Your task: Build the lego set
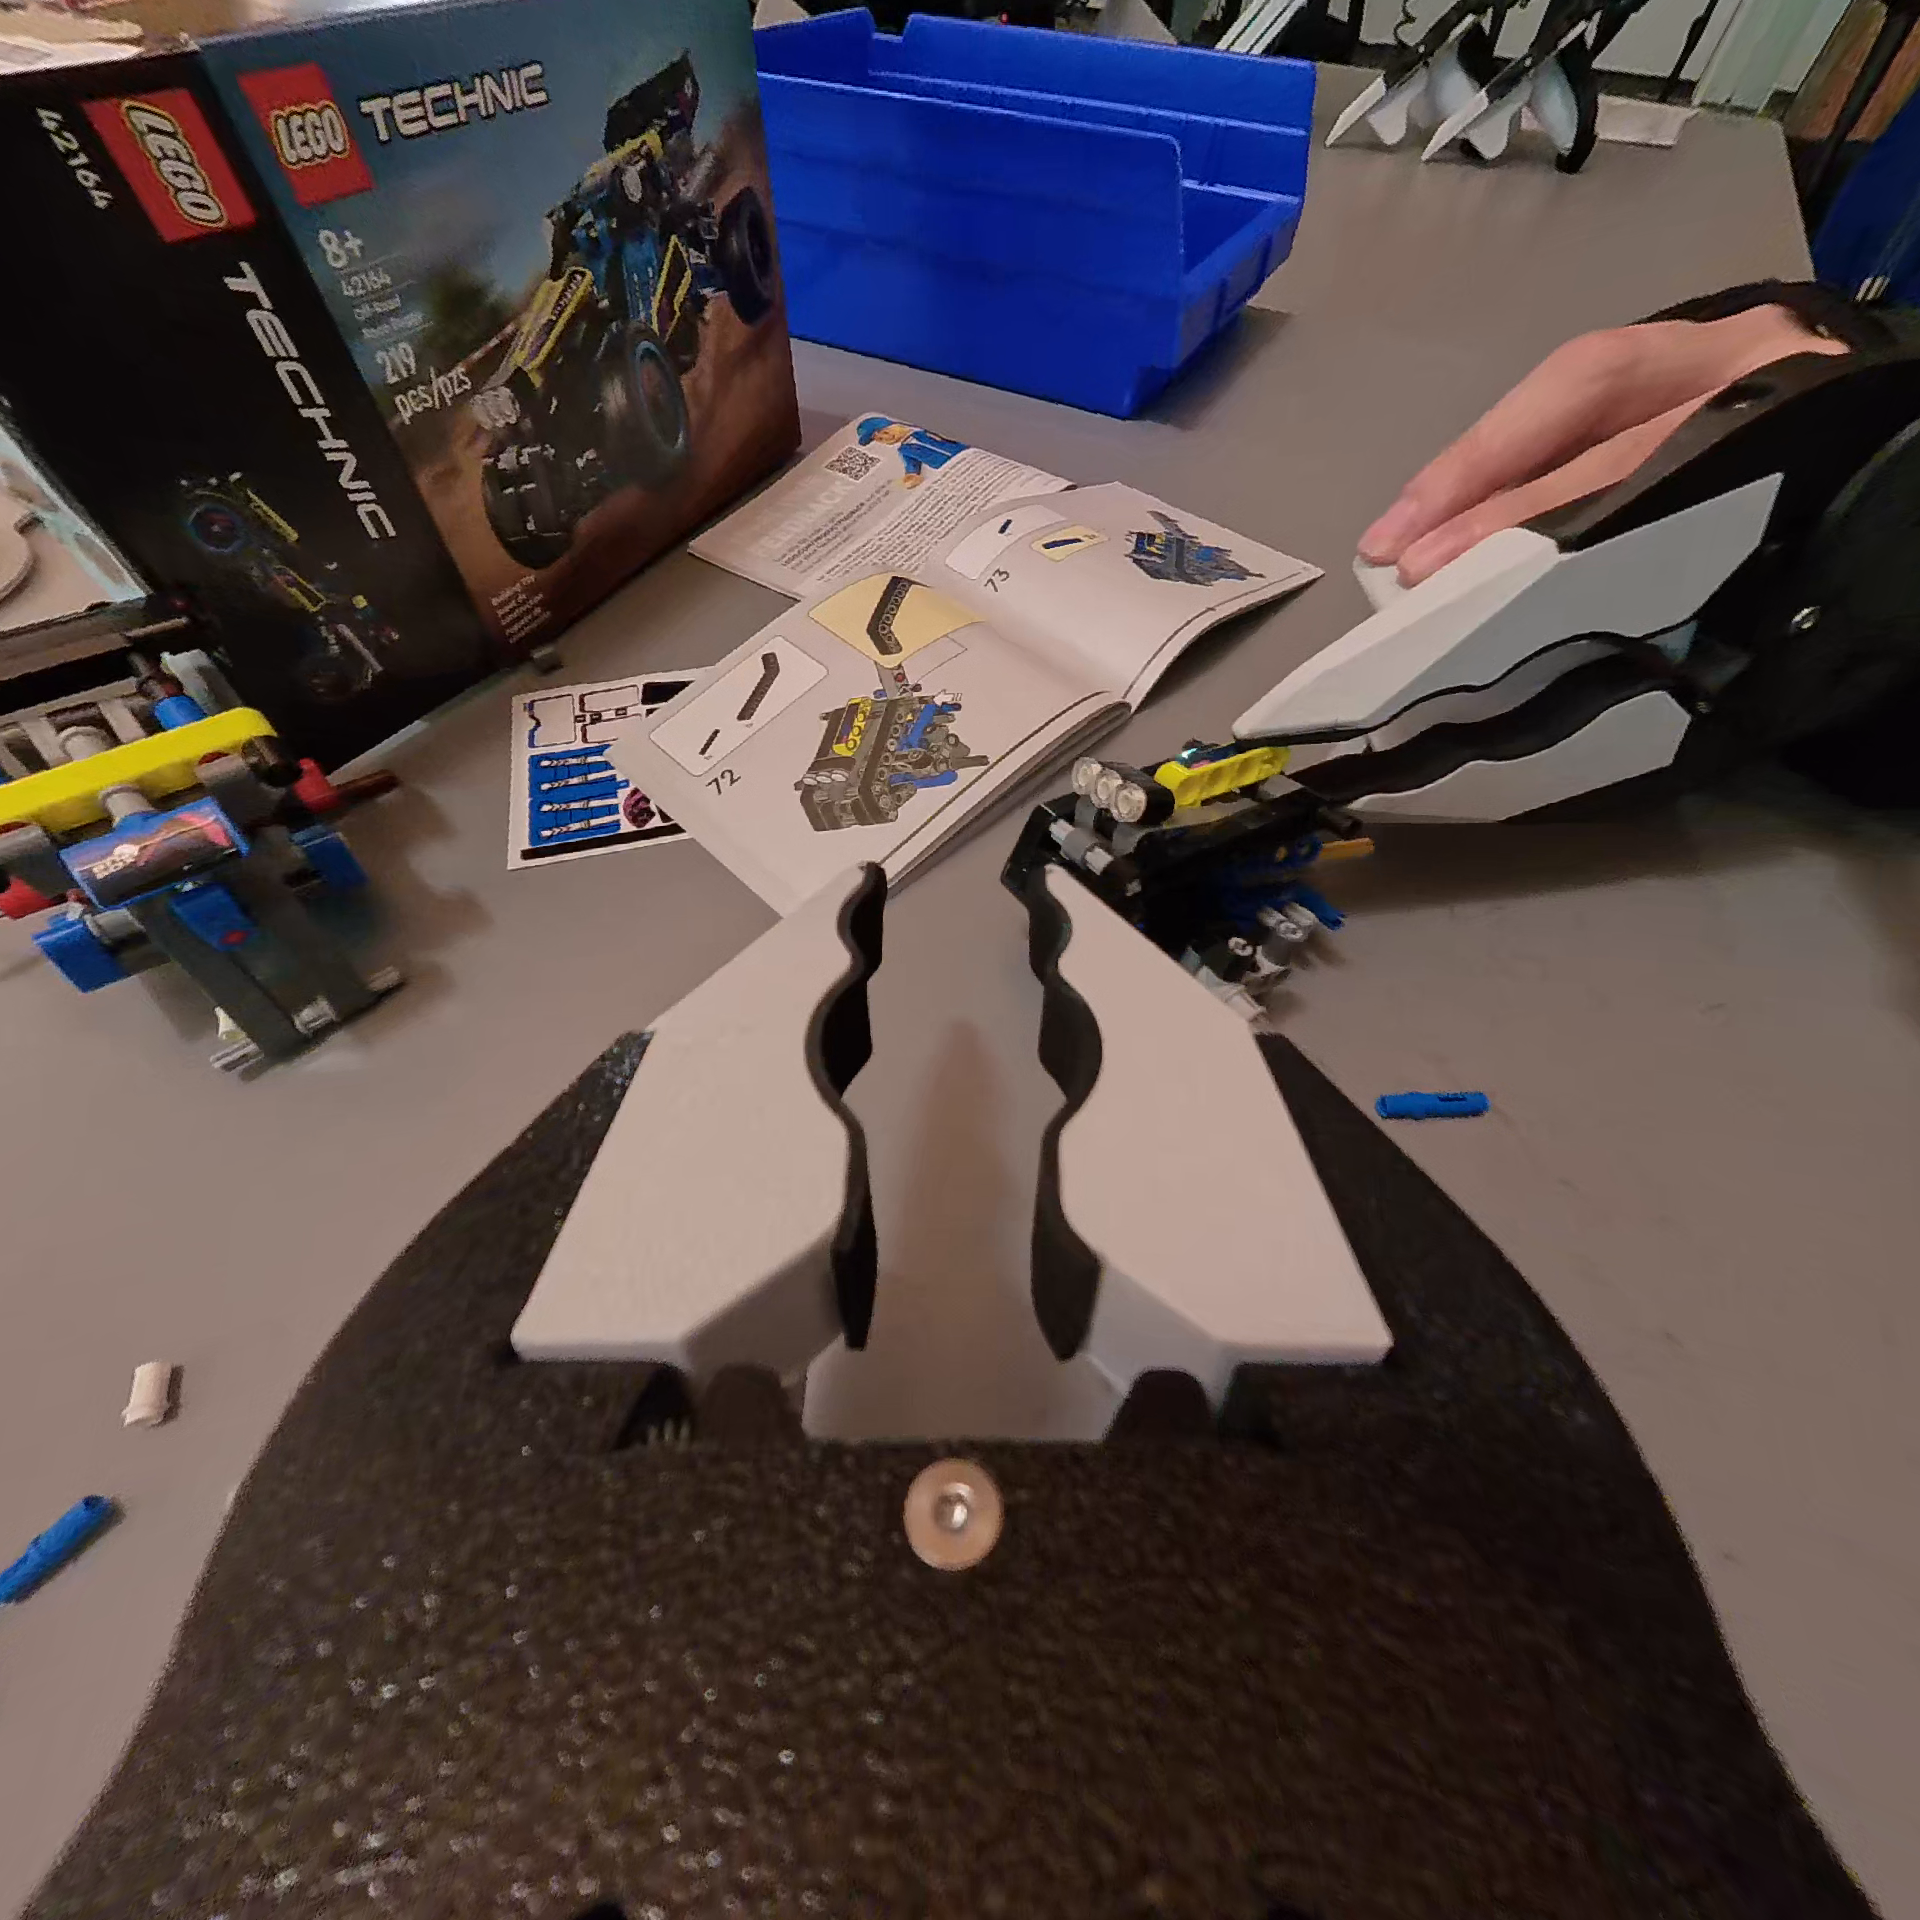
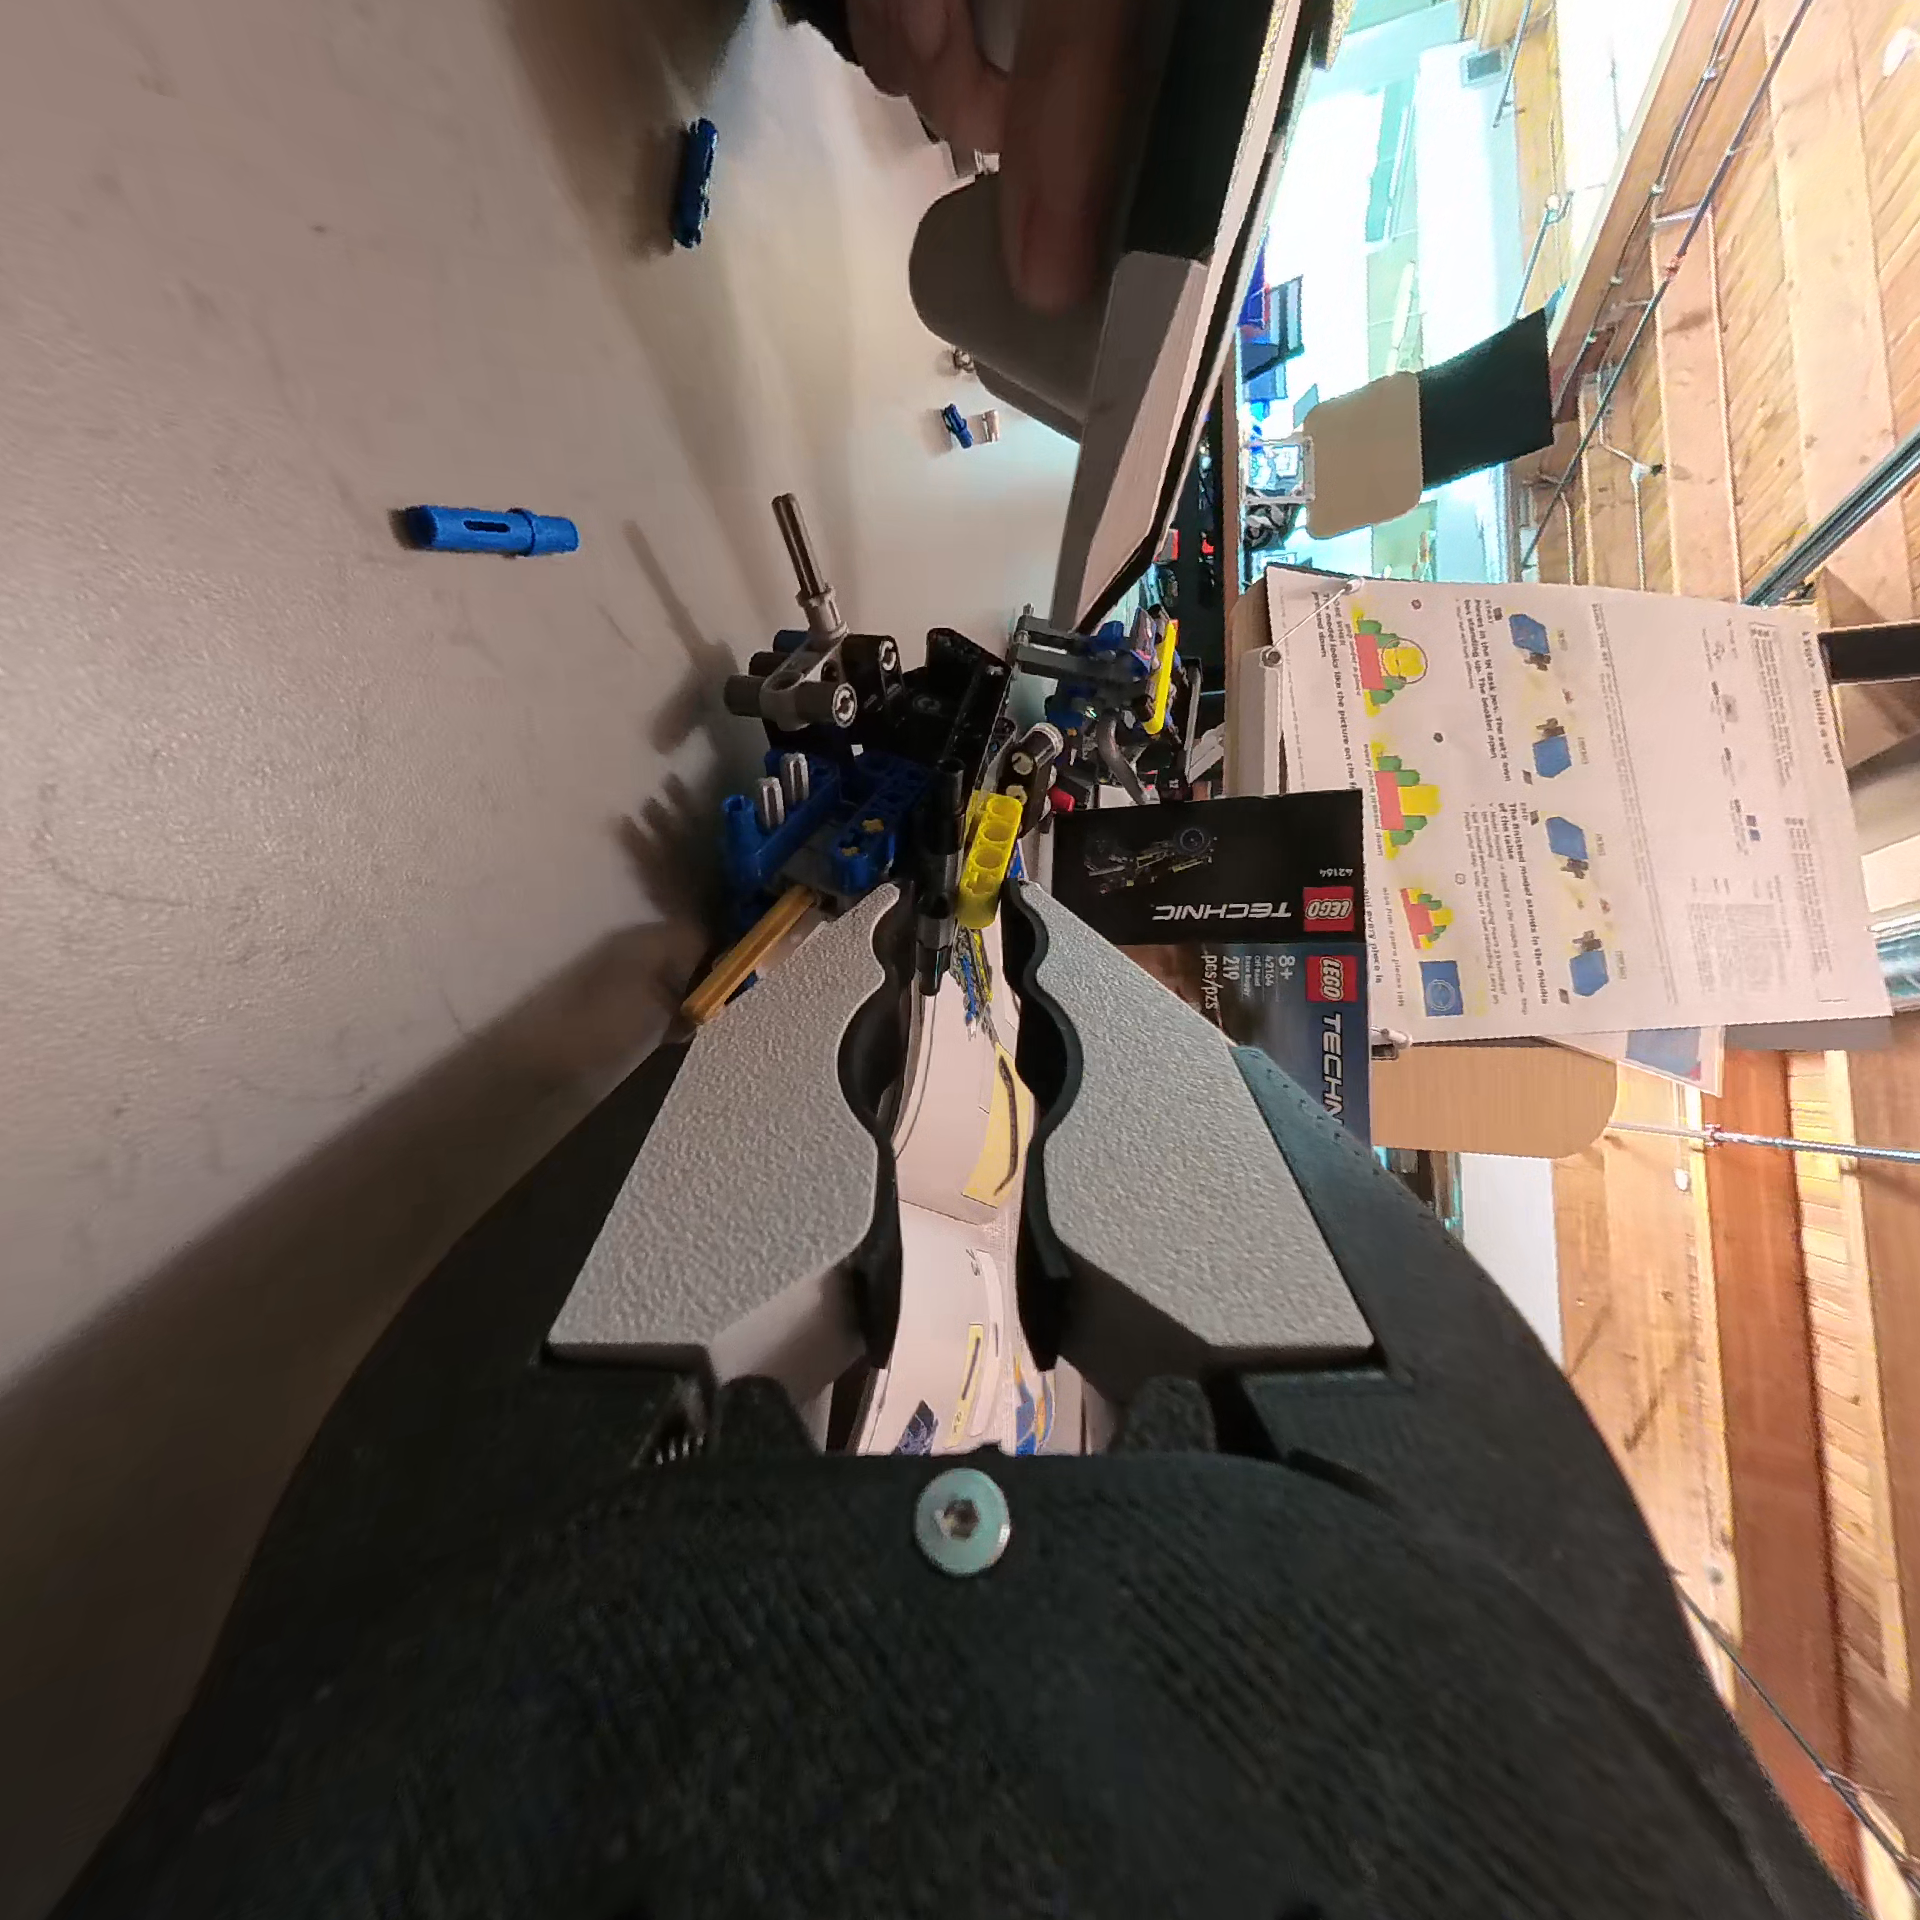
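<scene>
The right tool (image 1: 1273, 750) grips the brick model's (image 1: 1195, 842) yellow beam (image 1: 1221, 774) on the table (image 1: 1558, 1195). The left tool (image 1: 945, 883) hovers just beside, parted and empty. A tug could snap pieces loose.

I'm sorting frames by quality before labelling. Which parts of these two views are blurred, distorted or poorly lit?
Left wrist view: wide-angle bend at the edges; the box and the half-built model at left are smeared, the booklet is sharp. Right wrist view: rolled sideways; the table is soft and shadowed near the tongs, and the bright room behind is washed out.
</scene>
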A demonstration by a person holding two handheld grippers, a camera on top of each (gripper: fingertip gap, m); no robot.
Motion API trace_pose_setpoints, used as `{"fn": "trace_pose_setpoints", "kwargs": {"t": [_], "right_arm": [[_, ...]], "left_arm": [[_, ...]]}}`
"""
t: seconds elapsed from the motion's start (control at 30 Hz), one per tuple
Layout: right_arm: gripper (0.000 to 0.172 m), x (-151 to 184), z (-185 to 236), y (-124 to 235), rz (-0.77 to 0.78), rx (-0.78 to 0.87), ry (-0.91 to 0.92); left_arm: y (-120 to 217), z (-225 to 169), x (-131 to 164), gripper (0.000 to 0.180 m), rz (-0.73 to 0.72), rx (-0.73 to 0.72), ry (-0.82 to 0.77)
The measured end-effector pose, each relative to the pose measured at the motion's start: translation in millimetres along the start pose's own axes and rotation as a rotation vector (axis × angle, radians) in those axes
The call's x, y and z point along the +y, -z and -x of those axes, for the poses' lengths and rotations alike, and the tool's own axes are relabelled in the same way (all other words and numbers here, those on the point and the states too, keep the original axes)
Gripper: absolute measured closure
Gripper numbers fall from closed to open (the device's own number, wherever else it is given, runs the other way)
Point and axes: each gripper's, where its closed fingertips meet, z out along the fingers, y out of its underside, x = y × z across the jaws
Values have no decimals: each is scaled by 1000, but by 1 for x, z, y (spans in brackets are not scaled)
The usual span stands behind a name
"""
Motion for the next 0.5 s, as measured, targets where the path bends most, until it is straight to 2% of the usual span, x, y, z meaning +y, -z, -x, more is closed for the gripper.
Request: {"fn": "trace_pose_setpoints", "kwargs": {"t": [0.5], "right_arm": [[158, 2, -1, 1, -32, -16, -78]], "left_arm": [[-1, 0, 2, 158, 13, 9, 2]]}}
